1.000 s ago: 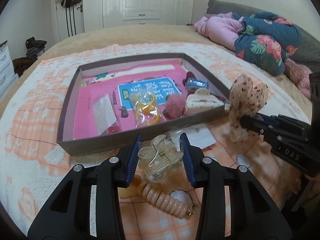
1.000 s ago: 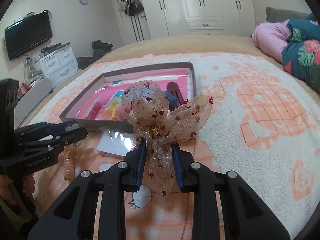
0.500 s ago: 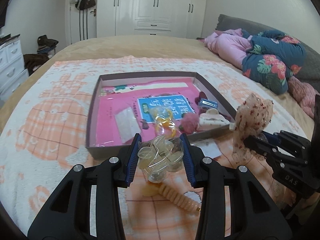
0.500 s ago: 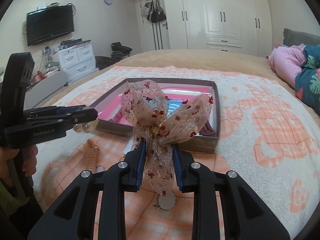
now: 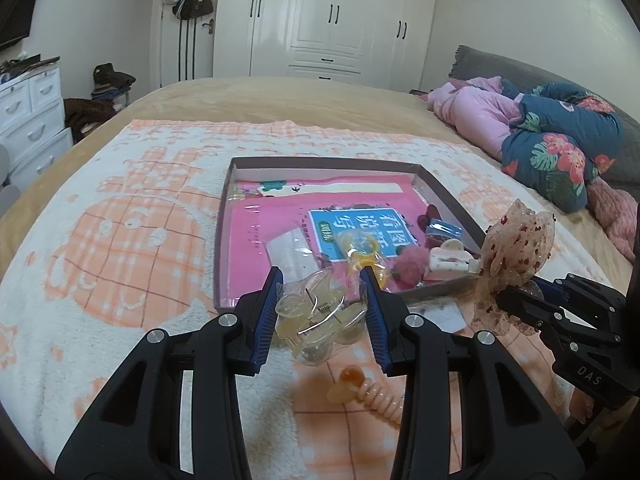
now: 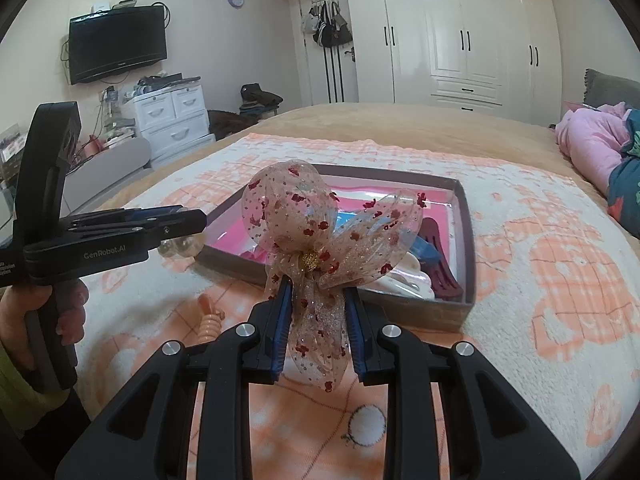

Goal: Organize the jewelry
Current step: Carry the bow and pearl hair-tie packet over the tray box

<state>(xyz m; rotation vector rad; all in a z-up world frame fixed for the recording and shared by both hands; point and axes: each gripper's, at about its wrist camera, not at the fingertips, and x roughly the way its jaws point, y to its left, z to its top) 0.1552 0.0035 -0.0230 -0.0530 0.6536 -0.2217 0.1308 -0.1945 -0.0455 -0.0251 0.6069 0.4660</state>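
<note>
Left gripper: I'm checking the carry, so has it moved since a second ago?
Yes. The left gripper, shut on the clear hair claw, has lifted away from the spiral hair tie lying on the blanket.

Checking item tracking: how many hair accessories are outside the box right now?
3. A clear clip in the left jaws, a sheer bow in the right jaws, and a spiral tie on the blanket. Others may be hidden behind the grippers.
</note>
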